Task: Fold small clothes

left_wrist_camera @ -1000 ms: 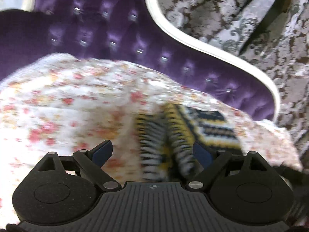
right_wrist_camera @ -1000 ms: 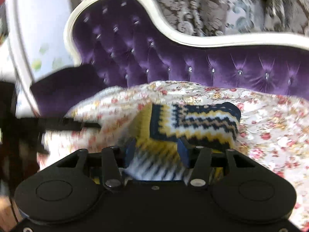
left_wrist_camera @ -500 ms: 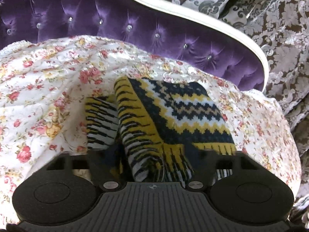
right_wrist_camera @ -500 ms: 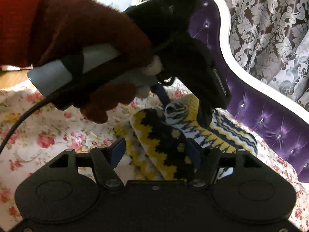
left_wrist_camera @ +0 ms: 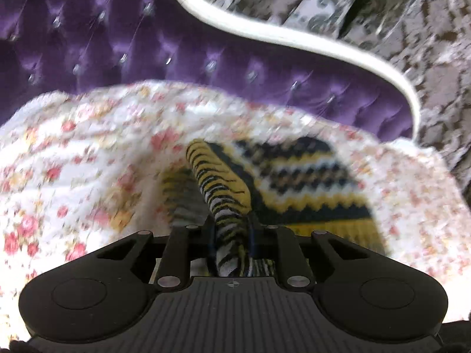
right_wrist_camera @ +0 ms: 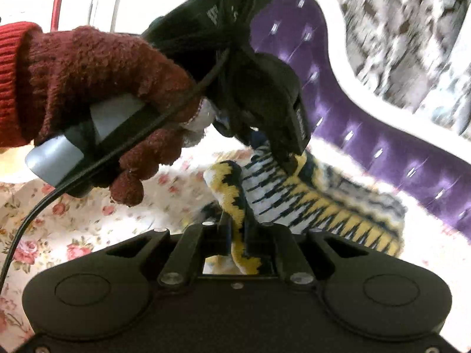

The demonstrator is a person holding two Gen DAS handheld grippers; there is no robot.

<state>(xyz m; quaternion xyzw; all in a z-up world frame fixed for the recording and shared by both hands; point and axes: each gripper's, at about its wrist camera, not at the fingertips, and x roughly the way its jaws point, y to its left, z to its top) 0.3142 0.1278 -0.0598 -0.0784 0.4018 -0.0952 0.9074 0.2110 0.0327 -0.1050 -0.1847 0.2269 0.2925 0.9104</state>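
A small knitted garment (left_wrist_camera: 297, 182) with yellow, navy and white zigzag stripes lies on a floral cover (left_wrist_camera: 73, 153). My left gripper (left_wrist_camera: 231, 235) is shut on its near striped edge, which rises in a fold between the pads. My right gripper (right_wrist_camera: 237, 232) is shut on another part of the garment (right_wrist_camera: 309, 203), lifted off the cover. The left gripper (right_wrist_camera: 282, 156), held by a hand in a dark red glove (right_wrist_camera: 97, 88), shows in the right wrist view, pinching the cloth just beyond my right fingers.
A purple tufted sofa back (left_wrist_camera: 117, 44) with a white curved frame (left_wrist_camera: 294, 38) rises behind the cover, and it also shows in the right wrist view (right_wrist_camera: 353, 117). Patterned grey curtains (left_wrist_camera: 412, 29) hang behind. A black cable (right_wrist_camera: 26, 226) trails from the left gripper.
Both grippers went from open to shut on the garment's edge. The gripped edge has lifted off the cover. The views are blurred by movement.
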